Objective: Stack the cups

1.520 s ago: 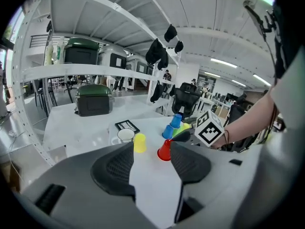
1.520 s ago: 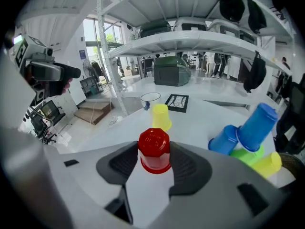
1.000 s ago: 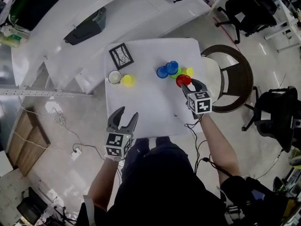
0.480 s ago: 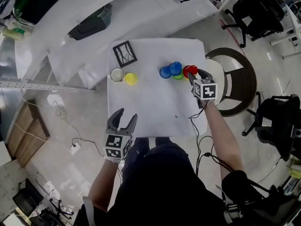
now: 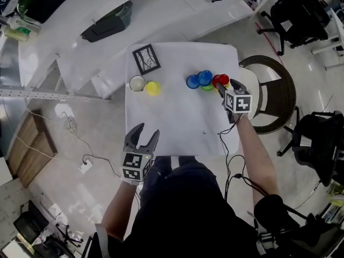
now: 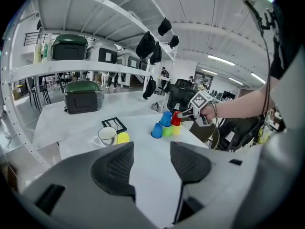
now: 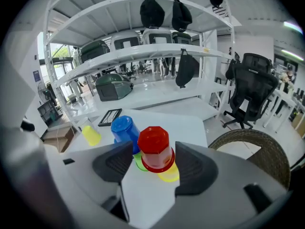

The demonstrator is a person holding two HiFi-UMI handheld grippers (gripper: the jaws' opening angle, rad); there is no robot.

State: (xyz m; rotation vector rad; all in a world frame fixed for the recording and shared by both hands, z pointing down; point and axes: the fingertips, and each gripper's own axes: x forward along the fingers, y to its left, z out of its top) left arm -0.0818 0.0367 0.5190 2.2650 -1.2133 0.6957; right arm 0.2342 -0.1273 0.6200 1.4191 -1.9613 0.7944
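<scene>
A red cup [image 5: 220, 80] [image 7: 155, 149] stands upside down on a green cup [image 7: 138, 162] and a yellow cup [image 7: 169, 175] at the table's right edge. Beside it are two blue cups, one raised [image 5: 205, 77] [image 7: 124, 128] and one on the table [image 5: 193, 81]. My right gripper [image 5: 226, 85] [image 7: 153, 152] straddles the red cup; its jaws are opening and the pads stand just off the cup's sides. A lone yellow cup [image 5: 153, 88] lies next to a white cup [image 5: 137, 83] at the left. My left gripper [image 5: 142, 133] [image 6: 151, 149] hangs open and empty over the table's near edge.
A black framed mat [image 5: 147, 59] lies at the back left of the white table [image 5: 172, 122]. A round wicker chair [image 5: 274, 90] stands close to the table's right side, behind my right hand. White shelves with a dark bin [image 5: 107, 21] run along the far side.
My right gripper carried the red cup away from me onto the green and yellow cups, then its jaws spread. My left gripper stayed where it was.
</scene>
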